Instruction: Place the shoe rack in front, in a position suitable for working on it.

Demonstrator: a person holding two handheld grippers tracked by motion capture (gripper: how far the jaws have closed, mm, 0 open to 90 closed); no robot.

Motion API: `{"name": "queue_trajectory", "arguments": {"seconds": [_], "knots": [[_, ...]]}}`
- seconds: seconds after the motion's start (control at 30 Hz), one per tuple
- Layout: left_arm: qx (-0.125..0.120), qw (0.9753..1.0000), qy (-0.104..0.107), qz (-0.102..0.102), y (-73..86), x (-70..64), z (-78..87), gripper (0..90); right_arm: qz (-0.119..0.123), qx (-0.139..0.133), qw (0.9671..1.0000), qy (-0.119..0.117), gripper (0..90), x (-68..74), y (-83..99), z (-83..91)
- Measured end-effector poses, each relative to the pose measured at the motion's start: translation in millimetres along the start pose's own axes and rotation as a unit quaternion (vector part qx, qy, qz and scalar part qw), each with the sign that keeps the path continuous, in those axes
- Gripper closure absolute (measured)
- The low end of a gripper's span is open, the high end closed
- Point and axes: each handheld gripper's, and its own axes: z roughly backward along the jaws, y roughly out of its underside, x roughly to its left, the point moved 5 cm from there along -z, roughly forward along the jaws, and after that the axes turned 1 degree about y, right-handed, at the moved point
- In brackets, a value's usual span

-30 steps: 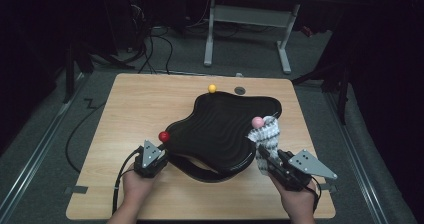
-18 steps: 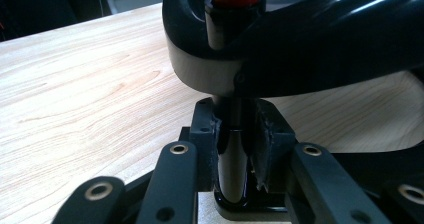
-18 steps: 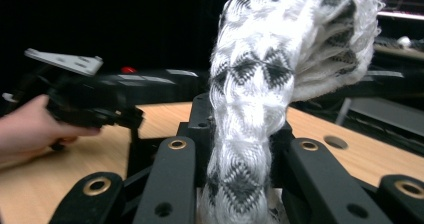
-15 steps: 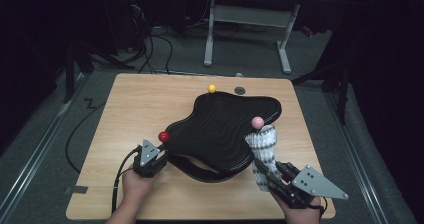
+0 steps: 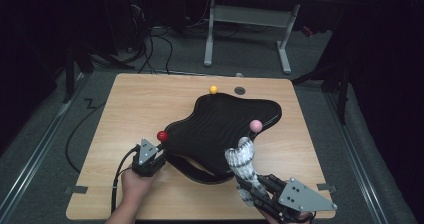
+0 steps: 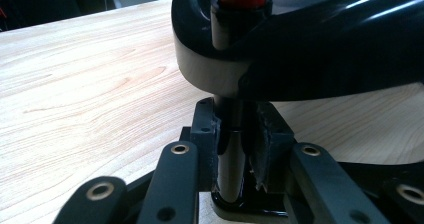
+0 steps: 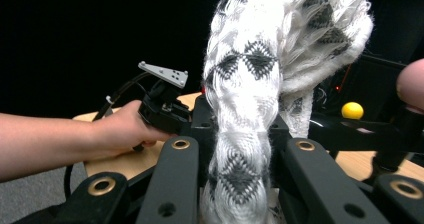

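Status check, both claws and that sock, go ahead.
Left claw shut on rack post. Right claw shut on sock, lifted near pink knob. Nothing blocking.

The surface (image 5: 150, 104) is pale wood with a visible grain and a smooth, matt finish, while the black stand (image 5: 220, 129) on it looks like hard plastic, ribbed on top and glossy along its edge (image 6: 300, 49), where it catches the light. The cloth (image 7: 260, 84) in the right hand-held gripper (image 7: 239, 134) is a soft, fuzzy white knit with a grey diamond pattern, held between matt black jaws with brass-coloured rivets
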Motion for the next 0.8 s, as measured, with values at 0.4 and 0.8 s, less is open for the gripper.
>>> {"name": "queue_trajectory", "arguments": {"seconds": [0.4,0.8], "knots": [[-0.004,1.0,0.002,-0.001,1.0,-2.1,0.5,74.2,-0.001,0.002,0.9999,-0.011,76.1,8.7,1.7,-5.4],[-0.004,1.0,0.003,-0.003,1.1,-1.9,0.3,74.1,-0.023,0.021,0.9964,0.079,75.6,-33.5,3.8,9.1]]}}
